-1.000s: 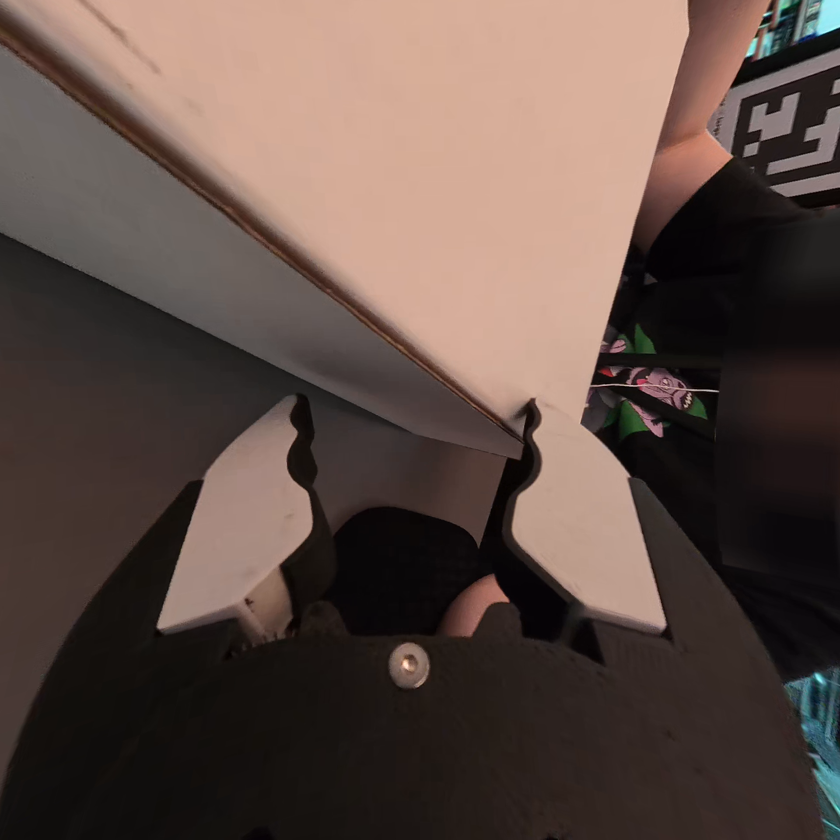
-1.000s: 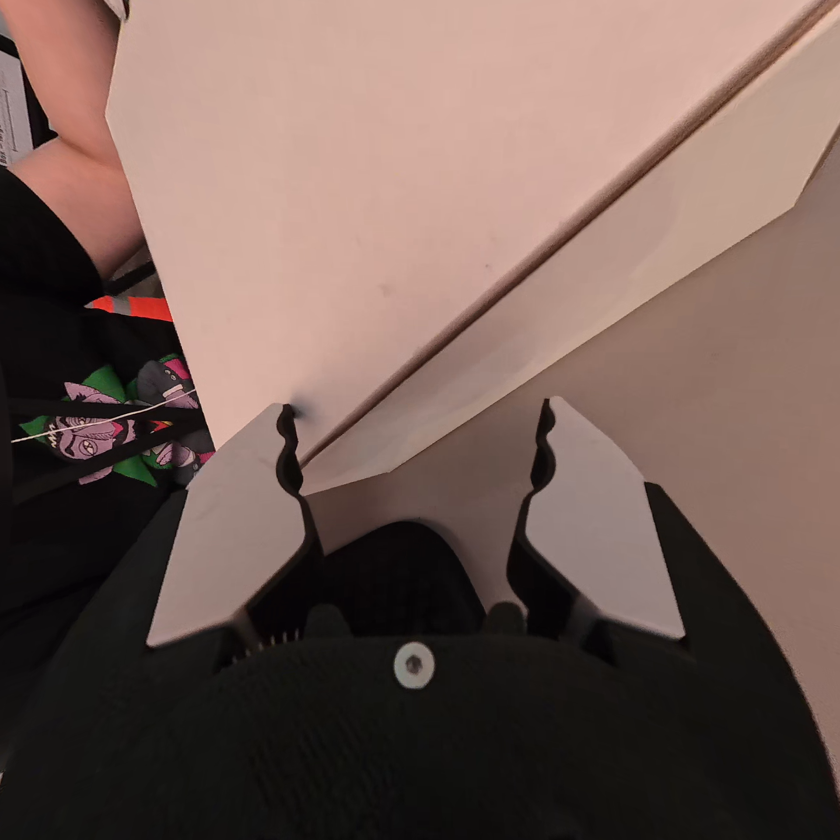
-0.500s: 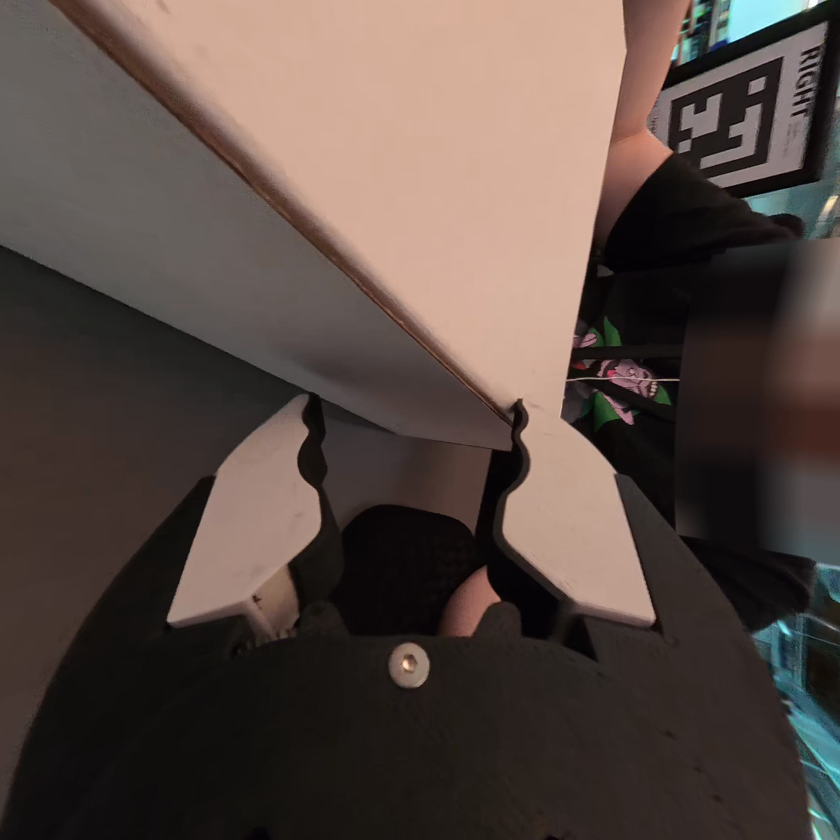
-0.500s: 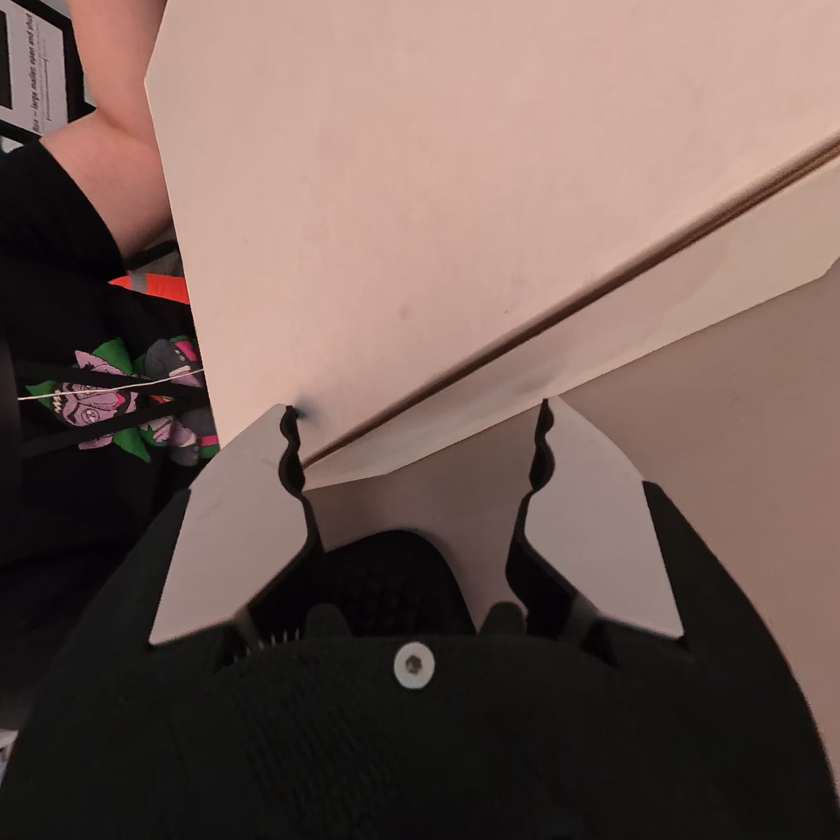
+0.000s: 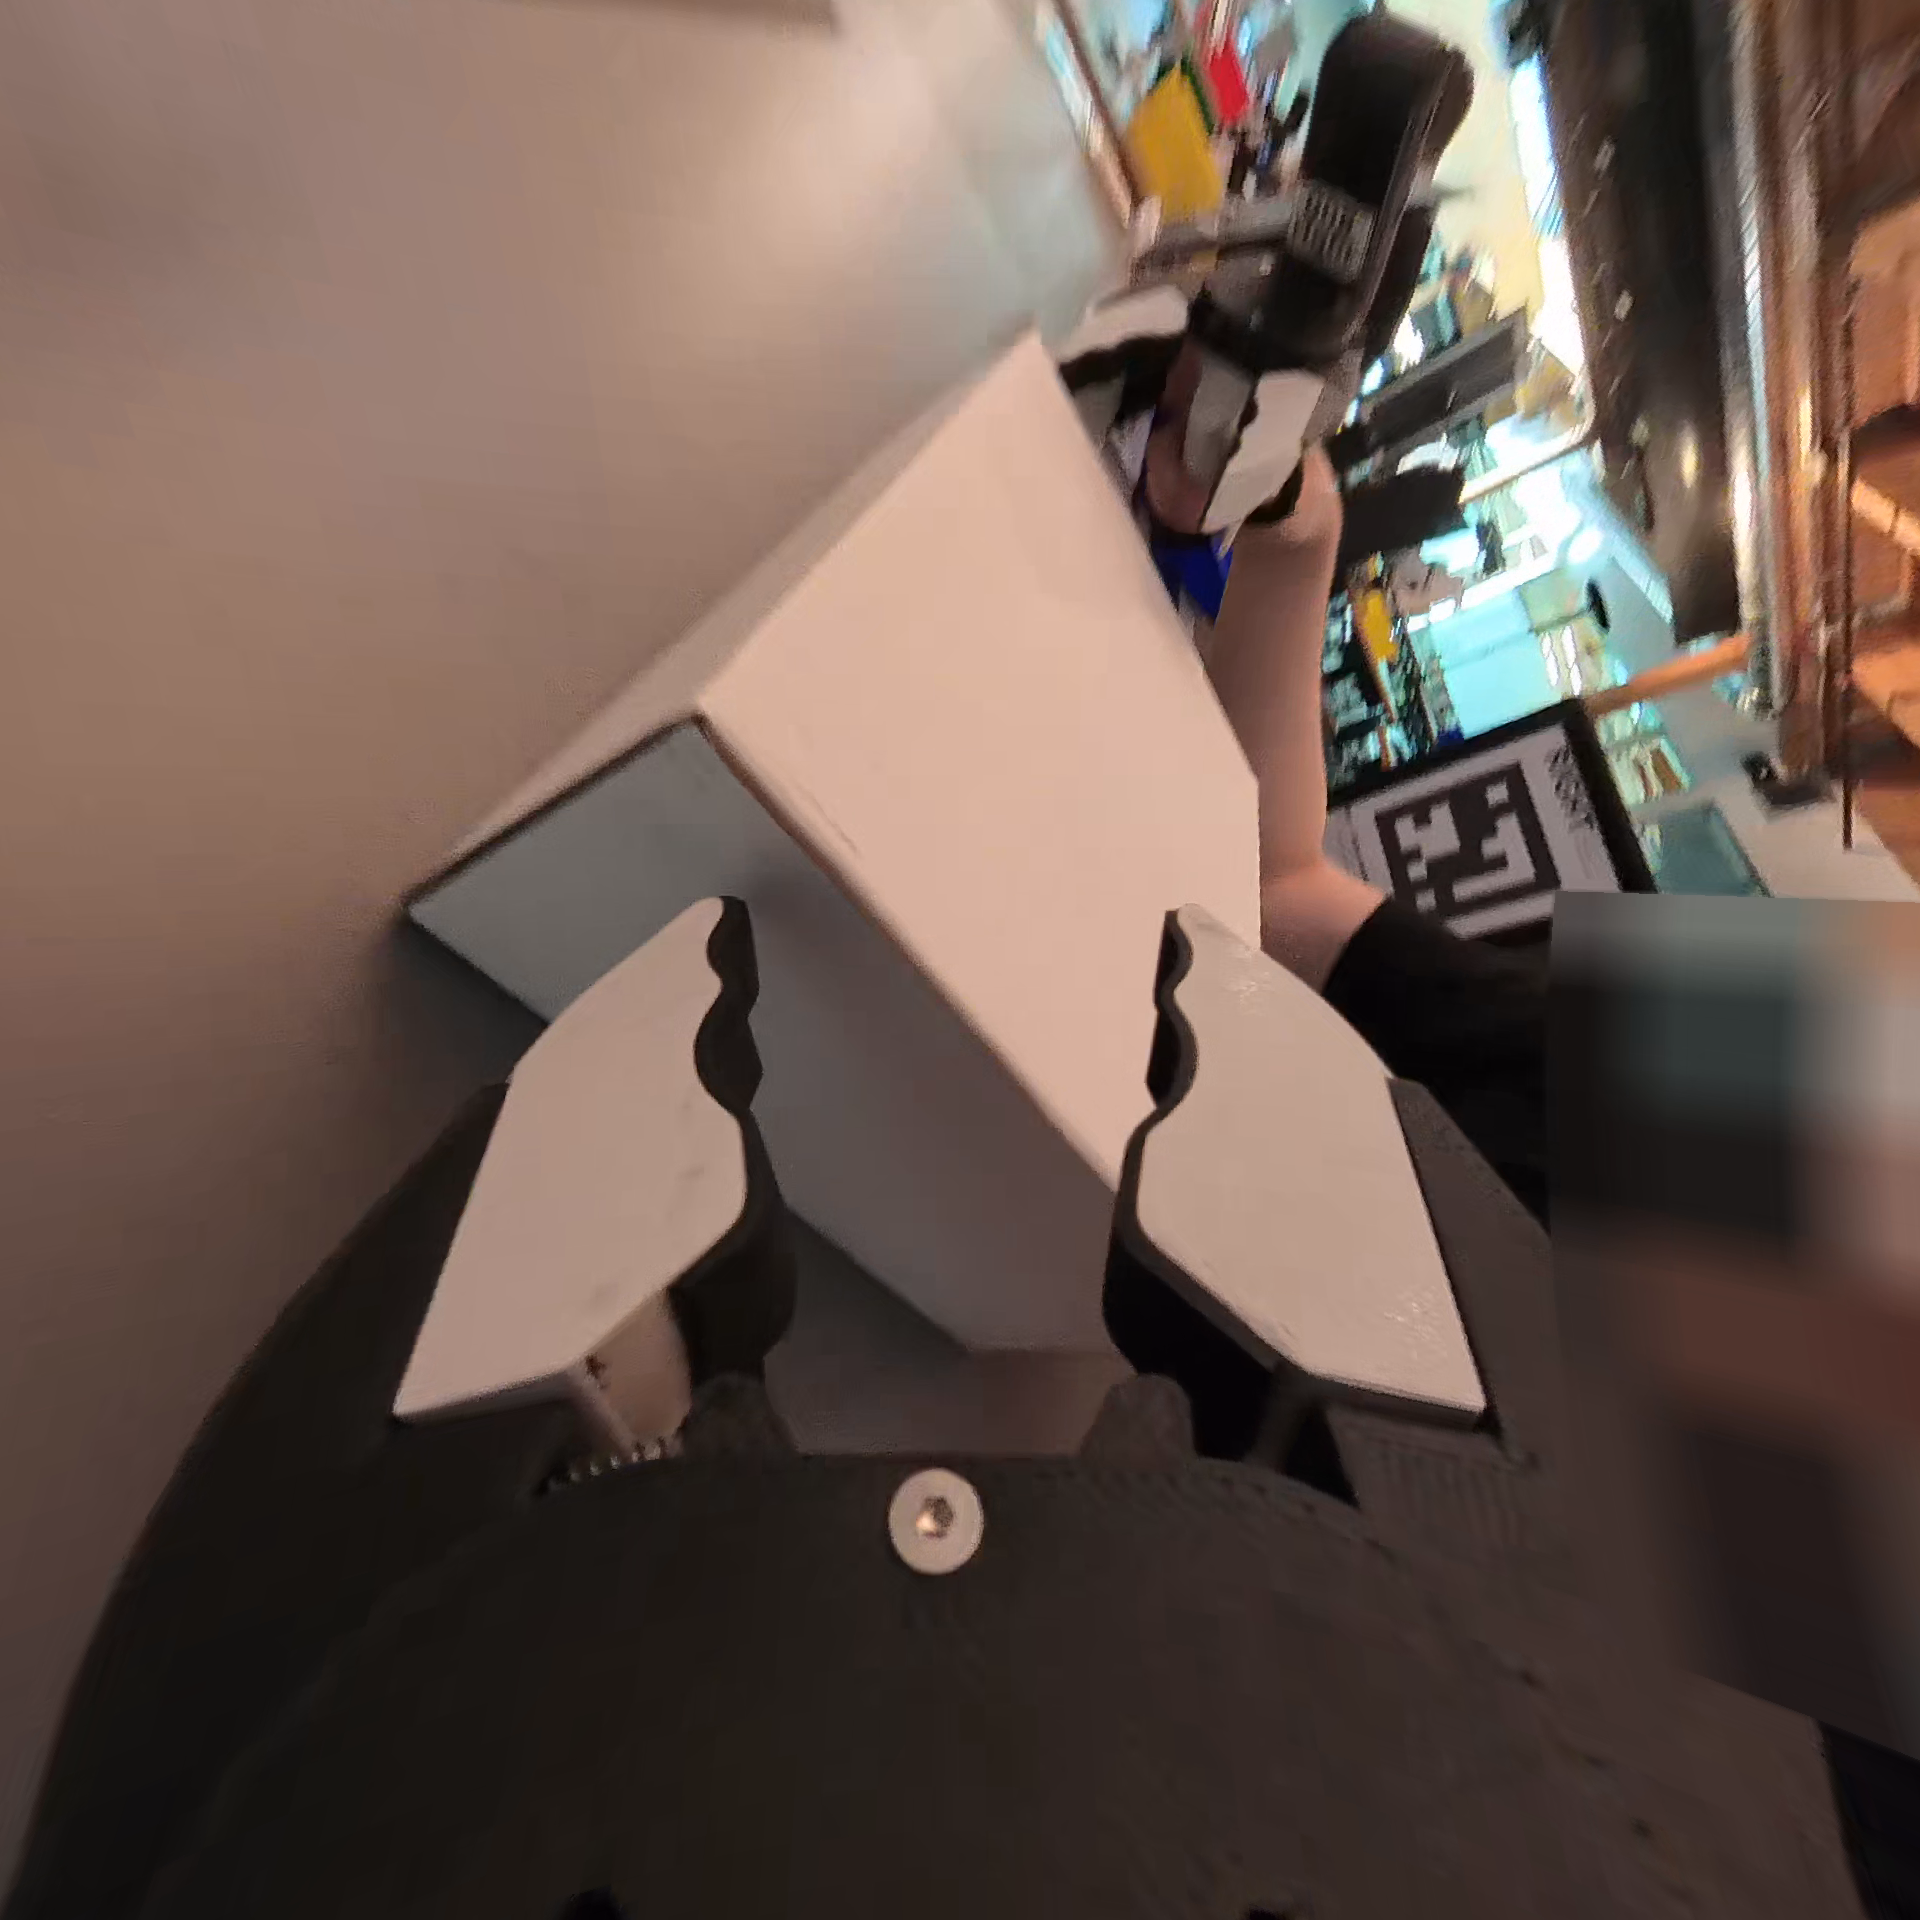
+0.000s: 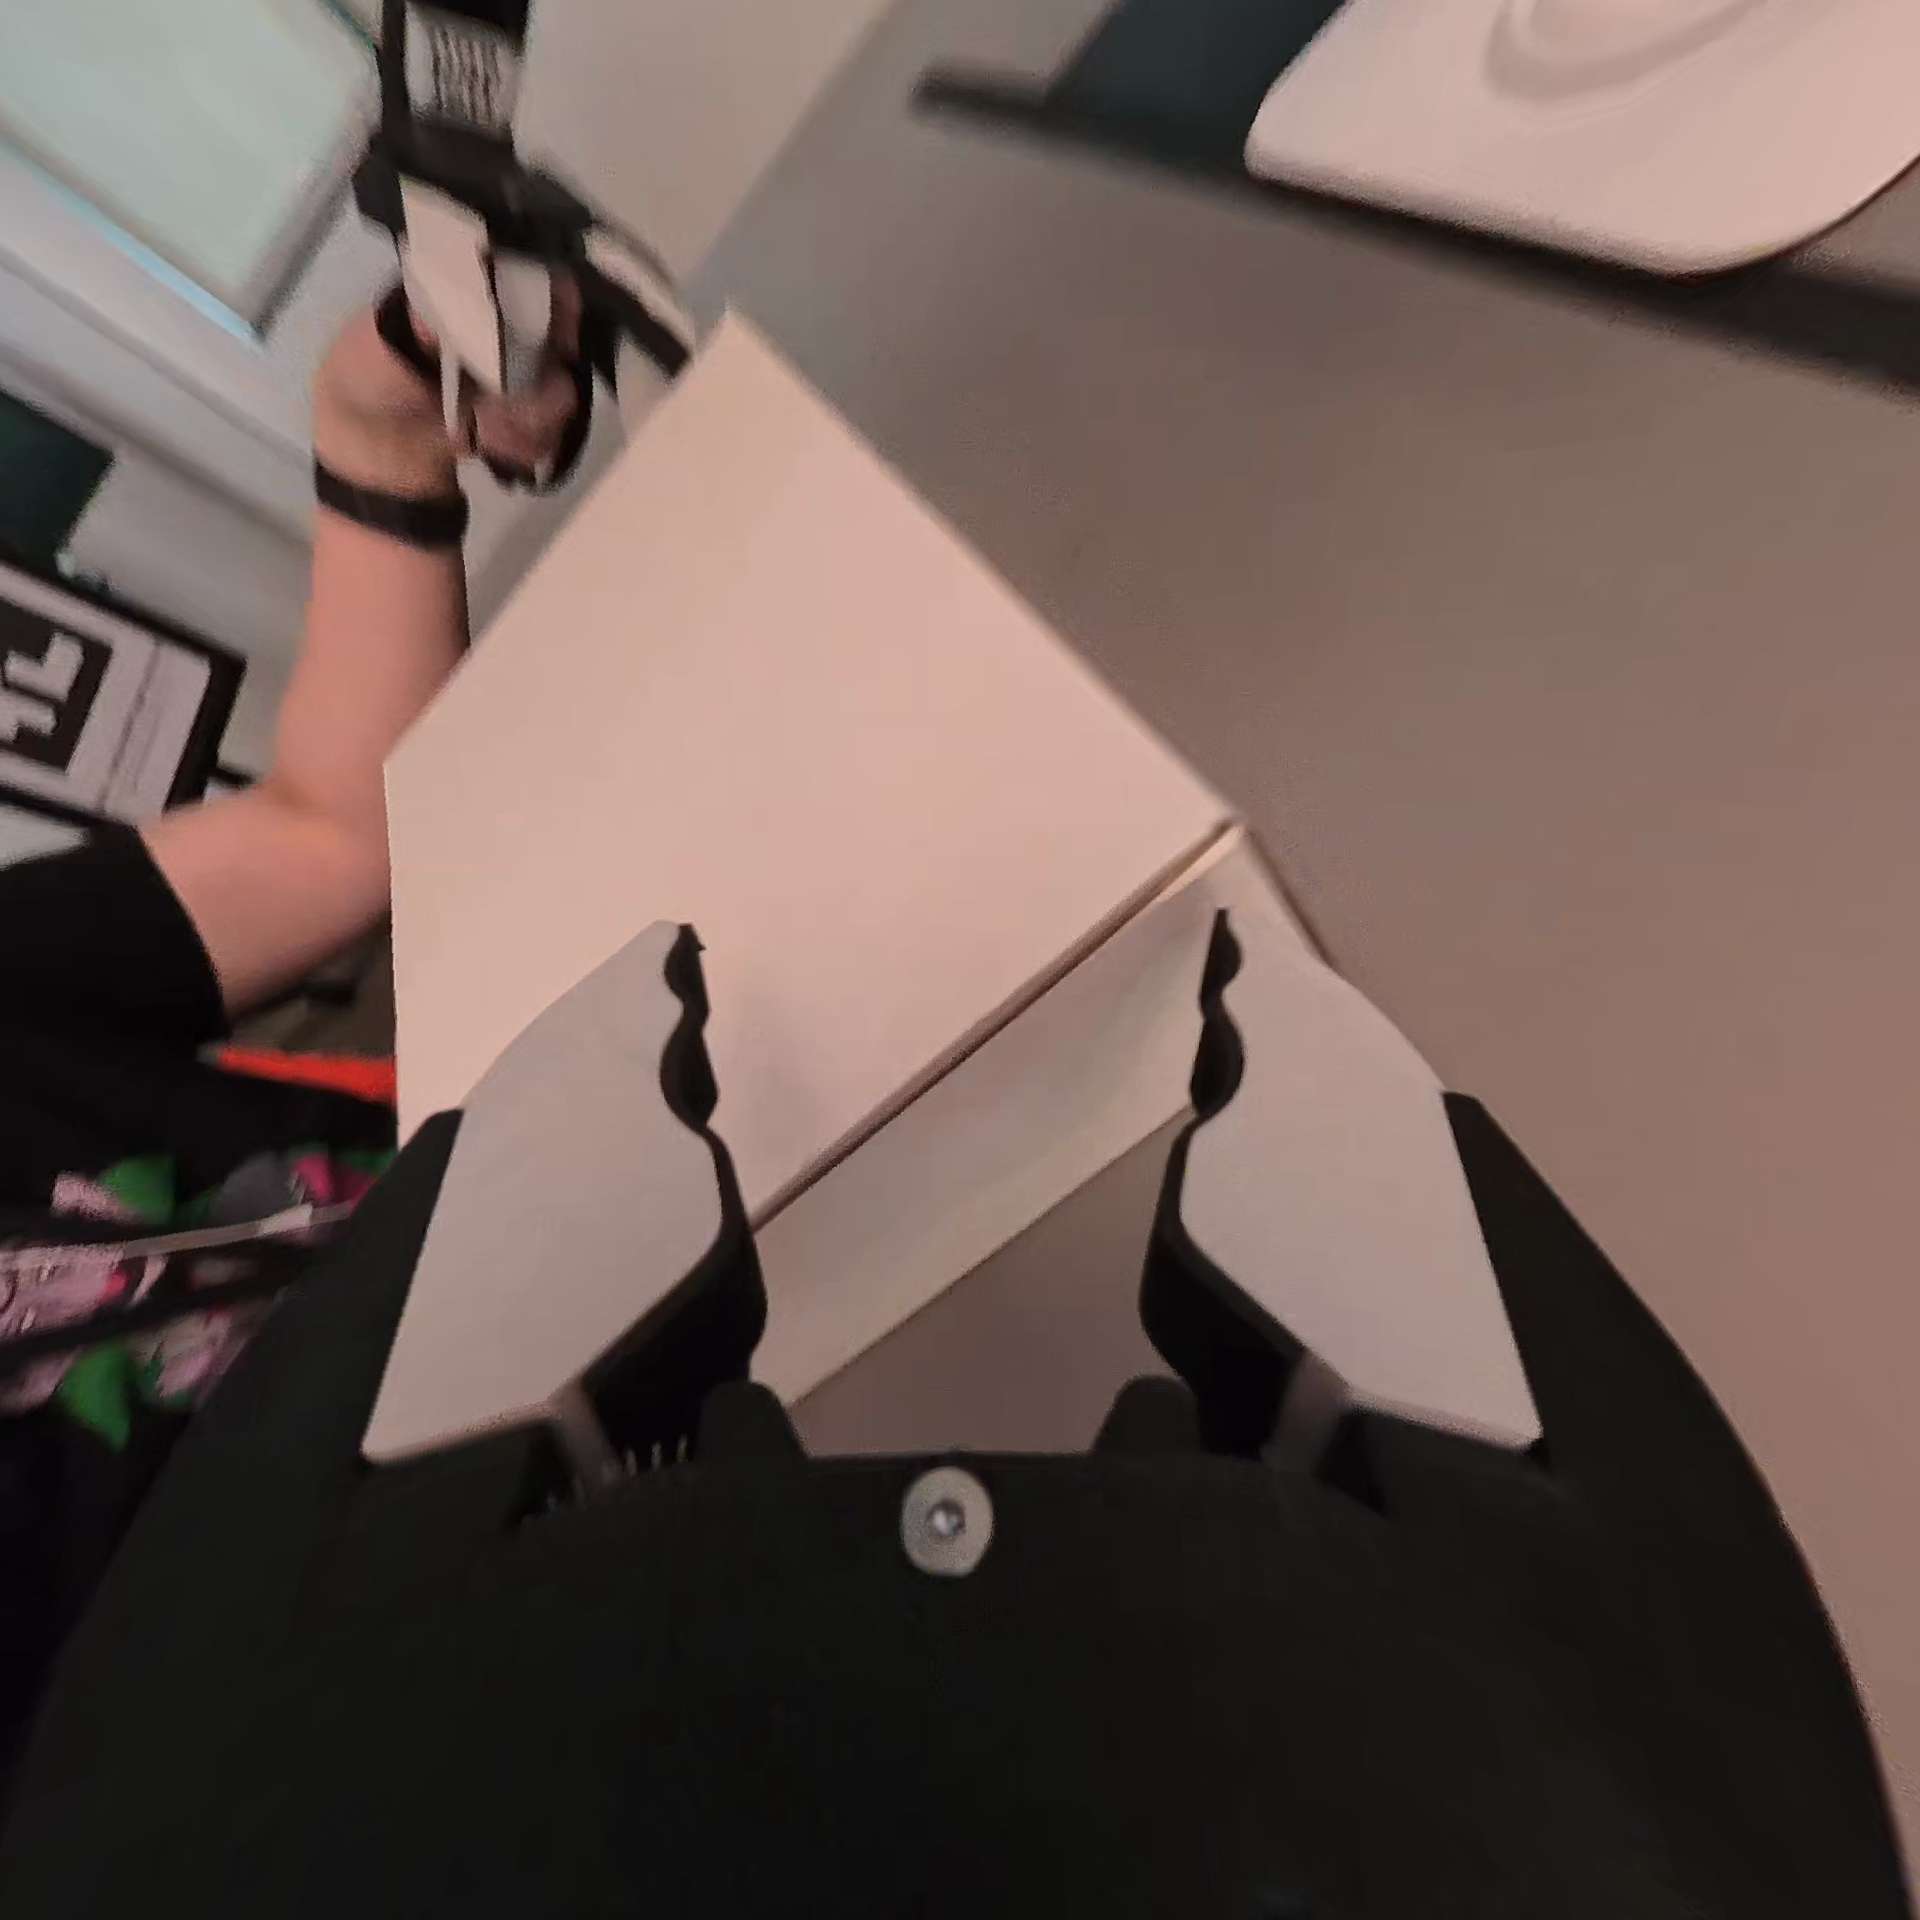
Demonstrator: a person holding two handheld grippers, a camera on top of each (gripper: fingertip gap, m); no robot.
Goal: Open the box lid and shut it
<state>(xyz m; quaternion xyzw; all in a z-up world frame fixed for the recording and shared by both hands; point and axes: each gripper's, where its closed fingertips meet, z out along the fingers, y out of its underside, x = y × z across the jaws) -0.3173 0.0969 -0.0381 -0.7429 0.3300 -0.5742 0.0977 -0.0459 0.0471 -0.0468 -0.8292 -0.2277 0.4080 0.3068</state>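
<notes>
A white cardboard box [image 5: 987,748] lies on the grey table with its lid [image 6: 748,748] down flat on it. In the left wrist view my left gripper [image 5: 951,920] is open and empty, a little back from the box's near end. In the right wrist view my right gripper [image 6: 951,925] is open and empty, back from the opposite end, over the lid's edge seam. Each view shows the other gripper at the box's far end: the right one [image 5: 1247,436] and the left one [image 6: 468,312], both blurred.
The grey table [image 5: 312,416] spreads to the left of the box. A white rounded object [image 6: 1610,125] lies on a dark strip at the table's far side. The person's arm [image 6: 343,707] and dark shirt are beside the box. Shelves and a black-and-white marker board [image 5: 1475,842] stand behind.
Both grippers have pulled back from the box, which was filling the views with fingertips at its lid edge. The whole box now shows with the lid down. The views are motion-blurred.
</notes>
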